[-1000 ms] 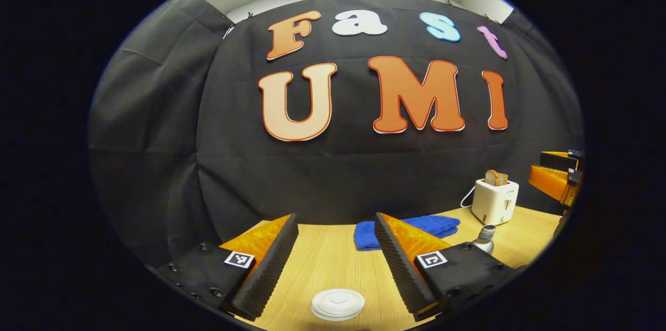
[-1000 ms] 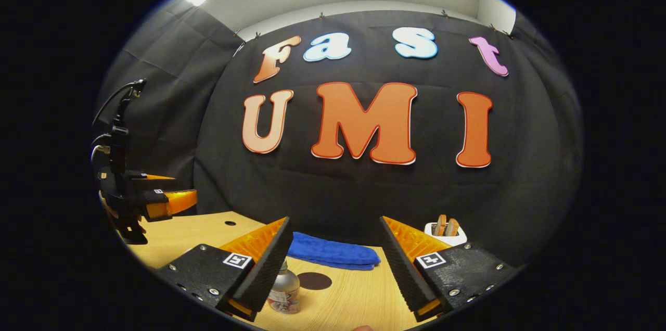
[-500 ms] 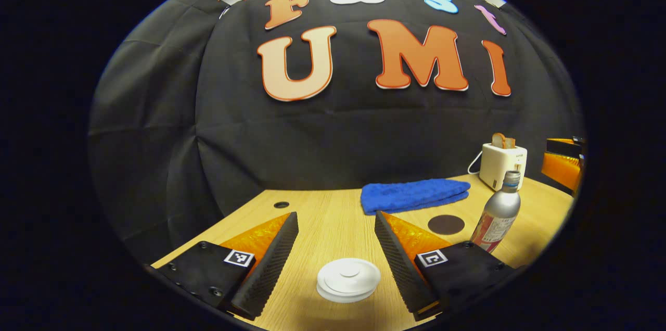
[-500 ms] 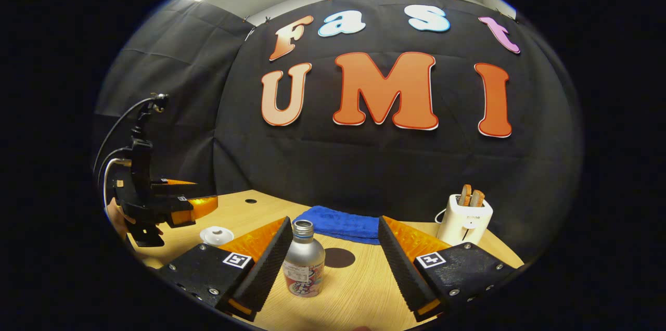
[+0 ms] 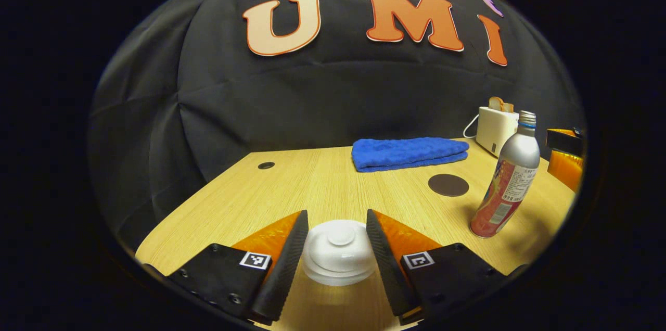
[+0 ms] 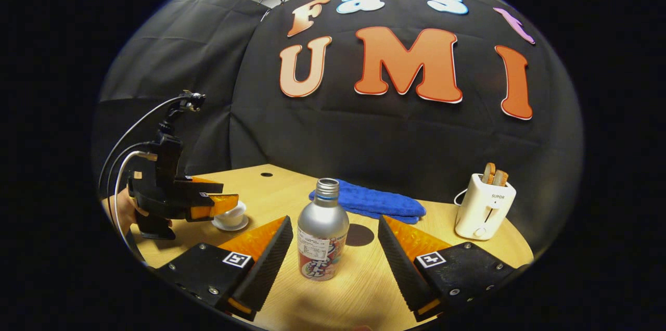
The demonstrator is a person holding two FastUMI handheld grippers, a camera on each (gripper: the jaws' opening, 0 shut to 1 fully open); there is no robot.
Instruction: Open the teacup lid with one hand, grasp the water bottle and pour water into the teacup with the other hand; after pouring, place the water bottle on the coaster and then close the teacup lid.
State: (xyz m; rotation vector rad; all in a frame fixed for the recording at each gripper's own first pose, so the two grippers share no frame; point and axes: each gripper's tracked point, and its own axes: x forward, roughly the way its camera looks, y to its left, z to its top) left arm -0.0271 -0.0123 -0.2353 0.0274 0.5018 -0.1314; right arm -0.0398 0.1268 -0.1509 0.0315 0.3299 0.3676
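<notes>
Teacup lid: round, white, glossy, with a central knob, seated on the teacup near the table's left front. Left gripper straddles it, ribbed fingers apart, contact unclear. Bottle: brushed metal, uncapped, printed label, upright between the right gripper's spread fingers, untouched. Flat dark round coaster beyond; folded blue towel; white toaster.

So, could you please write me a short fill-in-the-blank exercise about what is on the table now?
1. The teacup lid sits between the fingers of the ____ gripper.
2. The water bottle stands ____ on the table.
3. The folded towel is ____ in colour.
4. Slices of bread stick out of the white ____.

Missing words: left; upright; blue; toaster
</notes>
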